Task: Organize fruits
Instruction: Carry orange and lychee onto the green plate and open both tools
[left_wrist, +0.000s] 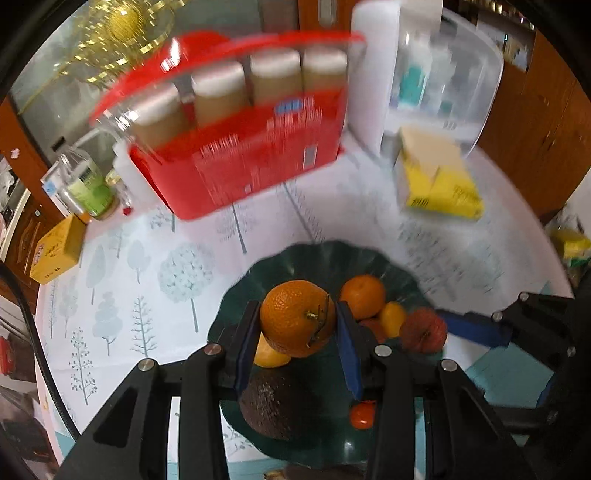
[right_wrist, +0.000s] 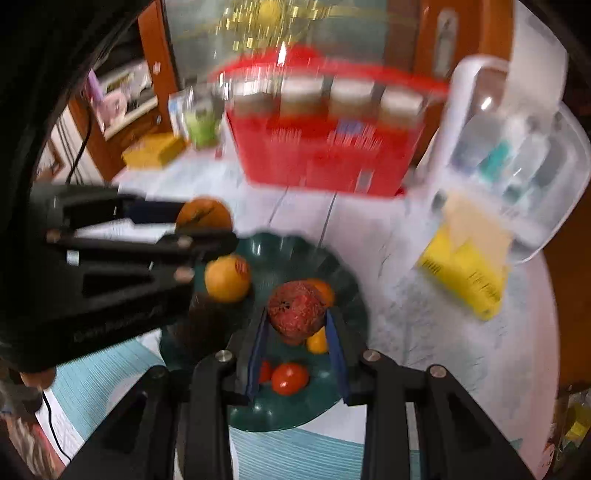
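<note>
A dark green scalloped bowl (left_wrist: 325, 258) holds several fruits: a small orange (left_wrist: 364, 295), a yellow fruit (left_wrist: 392, 317), an avocado (left_wrist: 273, 406) and a small tomato (left_wrist: 362, 415). My left gripper (left_wrist: 295, 325) is shut on a large orange (left_wrist: 291, 314) above the bowl. My right gripper (right_wrist: 297, 325) is shut on a rough red lychee-like fruit (right_wrist: 295, 310) over the bowl (right_wrist: 295, 251); it also shows in the left wrist view (left_wrist: 423, 330). In the right wrist view the bowl holds a yellow-orange fruit (right_wrist: 227, 278) and tomatoes (right_wrist: 290, 378), and the left gripper (right_wrist: 184, 221) holds the orange (right_wrist: 203, 214).
A red basket of jars (left_wrist: 240, 147) stands behind the bowl. A clear plastic container (left_wrist: 443, 85) and a yellow box (left_wrist: 439, 181) are at the back right. A green-labelled jar (left_wrist: 88, 184) and a yellow carton (left_wrist: 59, 251) are at the left. The tablecloth has a tree print.
</note>
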